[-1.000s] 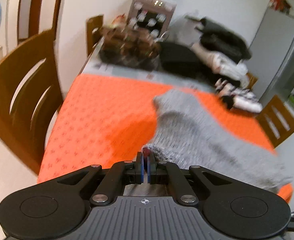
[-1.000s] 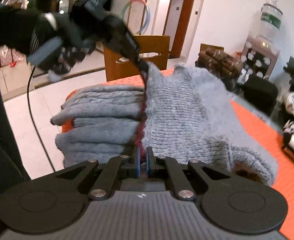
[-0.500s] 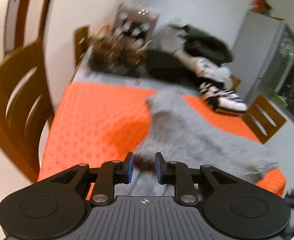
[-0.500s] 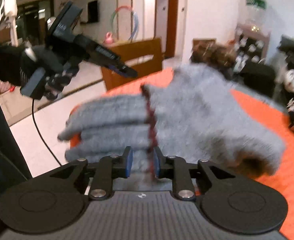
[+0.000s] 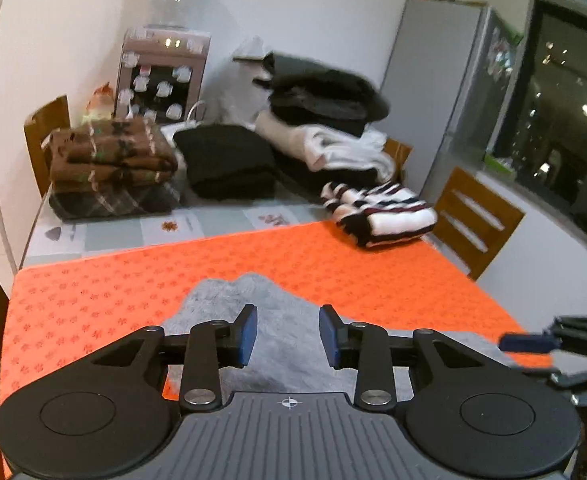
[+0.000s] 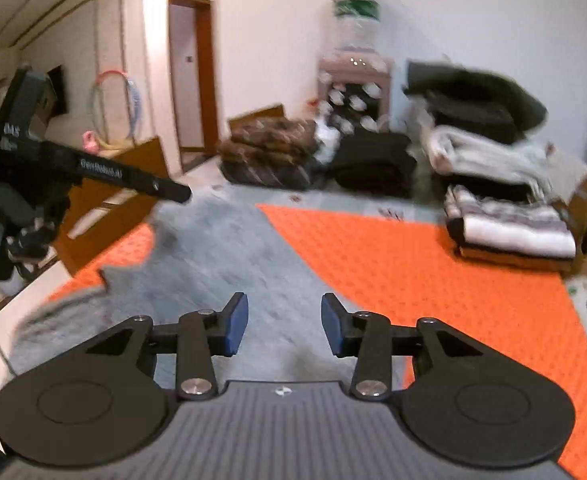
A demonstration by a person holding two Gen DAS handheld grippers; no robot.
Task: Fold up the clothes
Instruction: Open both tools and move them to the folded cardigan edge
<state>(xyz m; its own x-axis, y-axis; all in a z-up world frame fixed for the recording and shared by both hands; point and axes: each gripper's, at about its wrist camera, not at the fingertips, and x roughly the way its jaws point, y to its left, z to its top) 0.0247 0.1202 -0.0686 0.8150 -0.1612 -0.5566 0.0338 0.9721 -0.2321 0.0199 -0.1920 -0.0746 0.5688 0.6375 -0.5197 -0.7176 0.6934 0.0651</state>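
Note:
A grey knit sweater (image 5: pixel 229 300) lies folded on the orange mat (image 5: pixel 93 300). My left gripper (image 5: pixel 288 334) hovers over its near part. Its jaws are opening, and nothing is pinched between the blue pads (image 5: pixel 247 334); the knit only shows below the gap. In the right wrist view the sweater (image 6: pixel 221 264) stretches from the near left edge toward the middle of the mat. My right gripper (image 6: pixel 284 328) is above it, jaws opening as well, with nothing pressed between them. The left gripper (image 6: pixel 173 192) reaches in from the left there, and the right gripper (image 5: pixel 533 344) shows at the left view's right edge.
Folded stacks line the table's far end: a brown patterned one (image 5: pixel 109 160), a black one (image 5: pixel 229 164), a striped one (image 5: pixel 381 216) and a tall mixed pile (image 5: pixel 325 120). A water dispenser (image 5: pixel 165 68) stands behind. Wooden chairs (image 5: pixel 477 216) flank the table.
Both grippers were shut on the sweater's edge and held it up. They have let go, opened and drawn back, and the sweater now lies on the mat.

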